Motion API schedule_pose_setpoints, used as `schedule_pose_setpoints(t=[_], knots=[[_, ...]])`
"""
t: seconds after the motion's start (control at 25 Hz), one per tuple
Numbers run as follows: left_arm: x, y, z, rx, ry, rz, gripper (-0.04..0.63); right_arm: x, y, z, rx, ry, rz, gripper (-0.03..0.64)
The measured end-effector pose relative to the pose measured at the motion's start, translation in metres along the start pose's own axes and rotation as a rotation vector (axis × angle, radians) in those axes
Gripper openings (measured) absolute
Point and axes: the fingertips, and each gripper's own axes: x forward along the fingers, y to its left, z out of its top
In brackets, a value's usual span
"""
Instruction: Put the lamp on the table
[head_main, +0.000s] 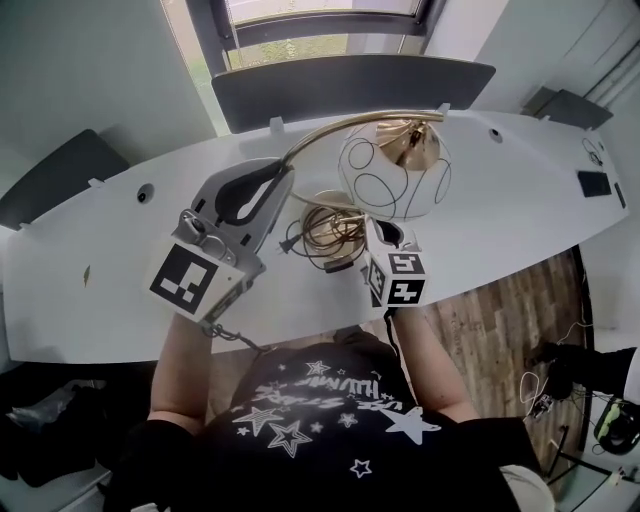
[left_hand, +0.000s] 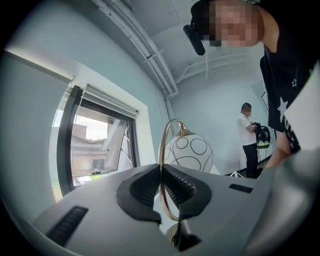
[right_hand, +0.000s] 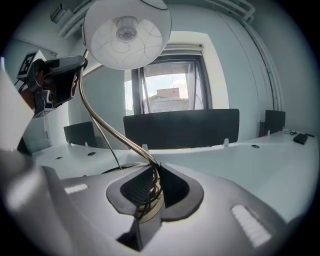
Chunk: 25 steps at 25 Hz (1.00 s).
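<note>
We've got the lamp (head_main: 395, 170) by the tabletop's (head_main: 500, 190) near edge, room beyond: left gripper (left_hand: 161, 187) jaws clamp its stem, right gripper (right_hand: 152, 182) jaws seemingly its base.

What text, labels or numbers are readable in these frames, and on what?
Readable text: none.
Shirt print: stylised lettering among stars, seen upside down in the head view, too distorted to read.
Marker cubes: black-and-white square codes only, no letters.
No print shows on the lamp or the table.
</note>
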Motion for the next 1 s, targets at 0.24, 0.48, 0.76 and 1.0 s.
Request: schedule_pose_setpoints(t=[0.24,0.48,0.76,1.0], knots=[[0.033,0.001,0.002,0.027,0.013,0.048,0.032,0.022,-0.025,0.008,-0.002,0.01,0.055,0.042],[0.058,0.01,-0.009,0.039,0.06,0.1,0.032,0.051,-0.044,0.013,-0.01,0.029,0.122,0.042],[0.079,0.026,-0.029,0.03,0.104,0.167,0.032,0.088,-0.055,0.009,-0.03,0.069,0.194,0.043],[0.095,0.036,-0.041,0.024,0.12,0.209,0.032,0.109,-0.065,0.006,-0.037,0.096,0.225,0.043]])
